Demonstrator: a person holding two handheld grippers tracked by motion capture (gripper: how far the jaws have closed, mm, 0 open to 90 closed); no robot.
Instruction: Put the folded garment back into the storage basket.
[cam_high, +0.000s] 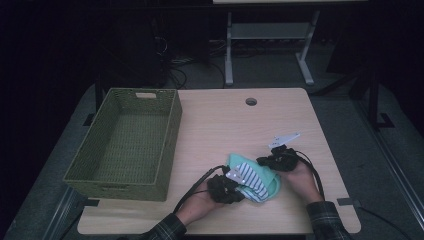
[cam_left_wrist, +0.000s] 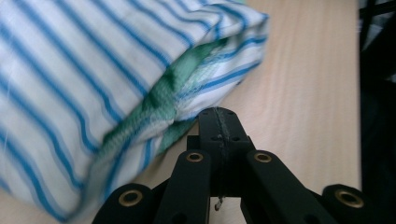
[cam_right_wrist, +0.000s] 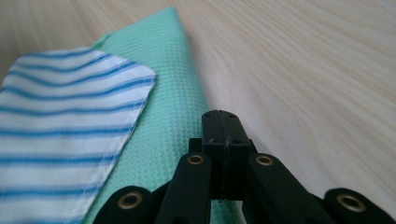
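Two closed claws work at a folded cloth bundle near the front of the surface

The left claw (cam_high: 231, 186) sits at the near-left corner of the striped cloth (cam_high: 251, 181), jaws pressed together; in the left gripper view (cam_left_wrist: 219, 122) its tips lie right at the folded hem, though I cannot tell whether any fabric is pinched between them. The right claw (cam_high: 272, 159) rests at the far-right edge of the green cloth (cam_high: 239, 161), also clamped shut, and in the right gripper view (cam_right_wrist: 222, 123) it lies over the green weave (cam_right_wrist: 168, 121) beside bare wood. The striped piece lies on top of the green one, so the pair seems set at opposite edges to keep the stack neat and together. The woven basket (cam_high: 127, 142) stands empty to the left on the surface (cam_high: 220, 120), well apart, probably where the bundle belongs.
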